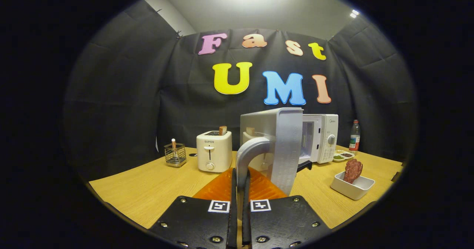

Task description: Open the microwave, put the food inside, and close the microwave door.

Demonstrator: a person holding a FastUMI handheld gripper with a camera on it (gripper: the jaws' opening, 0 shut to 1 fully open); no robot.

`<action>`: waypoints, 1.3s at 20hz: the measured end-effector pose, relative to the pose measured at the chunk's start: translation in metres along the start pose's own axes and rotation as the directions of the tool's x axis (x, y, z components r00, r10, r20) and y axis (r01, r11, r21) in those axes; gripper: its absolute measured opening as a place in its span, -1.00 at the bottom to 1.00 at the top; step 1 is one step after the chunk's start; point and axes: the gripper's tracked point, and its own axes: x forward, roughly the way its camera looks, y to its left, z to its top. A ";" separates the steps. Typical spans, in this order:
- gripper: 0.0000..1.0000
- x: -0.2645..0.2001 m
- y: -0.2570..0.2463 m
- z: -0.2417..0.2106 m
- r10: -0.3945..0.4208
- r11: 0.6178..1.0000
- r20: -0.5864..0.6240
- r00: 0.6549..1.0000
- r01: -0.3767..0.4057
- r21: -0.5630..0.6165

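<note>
The fingers (240, 189) are clenched on the curved handle (249, 156) of the microwave door (281, 145), which stands swung open, edge-on, just ahead of them. Beyond the door sits one microwave (320, 138), its cavity open. Right of the fingers, one white dish (351, 186) holds the food (353, 170) (a dark reddish slab), with bare worktop (148, 189) between dish and door. To the left beyond stand one toaster (214, 150) and one wire basket (175, 155); one bottle (354, 135) stands far right.

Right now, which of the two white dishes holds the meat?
The deep rectangular dish nearer the gripper, which is shut on the door handle. The shallow dish by the microwave holds small fillings.
</note>
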 end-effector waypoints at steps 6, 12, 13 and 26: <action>0.03 -0.048 0.025 0.025 0.281 0.960 0.003 0.960 -0.281 -0.004; 0.24 -0.077 -0.028 0.055 0.501 0.864 0.058 0.864 -0.502 0.020; 0.31 -0.070 -0.052 0.057 0.478 0.877 0.059 0.877 -0.479 0.020; 0.88 0.034 -0.330 -0.022 0.042 0.995 -0.149 0.988 -0.029 0.092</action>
